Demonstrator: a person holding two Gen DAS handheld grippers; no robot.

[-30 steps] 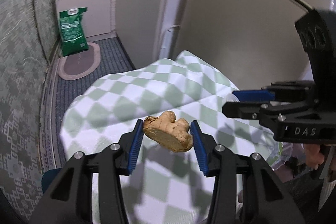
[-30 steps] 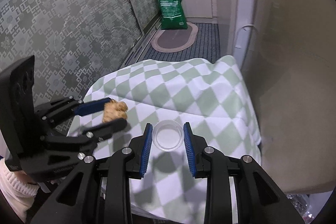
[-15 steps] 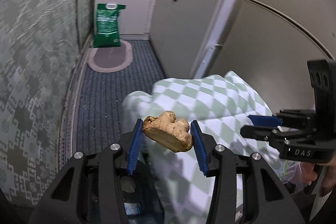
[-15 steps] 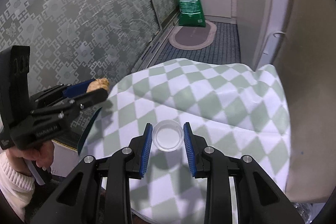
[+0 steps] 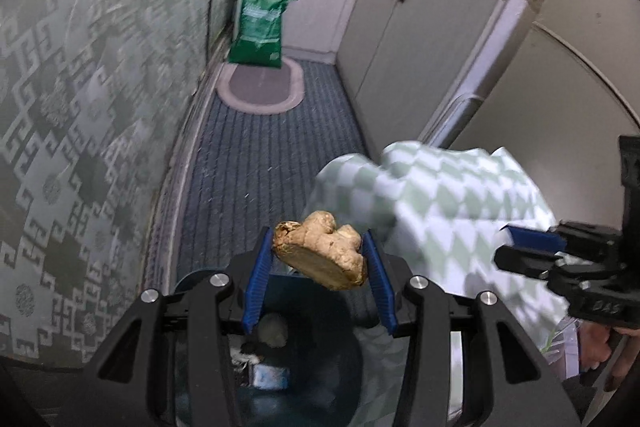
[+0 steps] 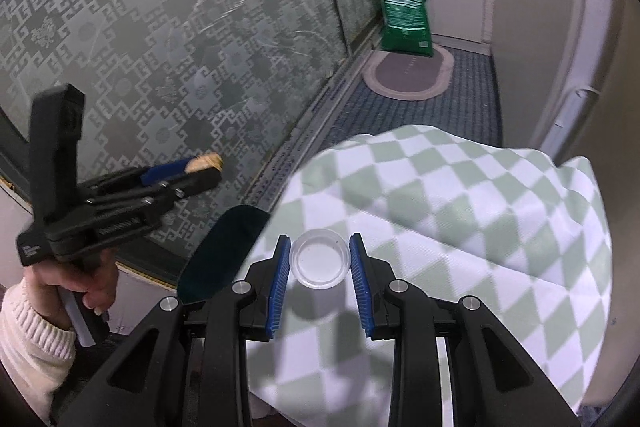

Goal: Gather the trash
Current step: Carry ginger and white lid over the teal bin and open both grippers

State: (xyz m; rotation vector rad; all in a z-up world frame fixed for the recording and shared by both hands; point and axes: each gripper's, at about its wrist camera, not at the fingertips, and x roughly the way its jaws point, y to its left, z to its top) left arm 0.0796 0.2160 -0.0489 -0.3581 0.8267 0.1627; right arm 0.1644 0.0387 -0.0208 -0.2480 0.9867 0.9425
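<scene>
Ginger (image 5: 322, 255) pinched between the blue pads of the left gripper (image 5: 320, 261), hanging just above the dark bin (image 5: 320, 355) at 6 o'clock in the left wrist view, scraps already lying inside. Clear plastic lid (image 6: 319, 259) clamped in the narrow jaws of the right gripper (image 6: 319, 261), over the checked cloth (image 6: 460, 211), bin rim at 9 o'clock from it. Step in hand, by the look of it: dropping off the ginger. Next move calls for opening the left jaws squarely over the bin mouth, then bringing the lid across.
</scene>
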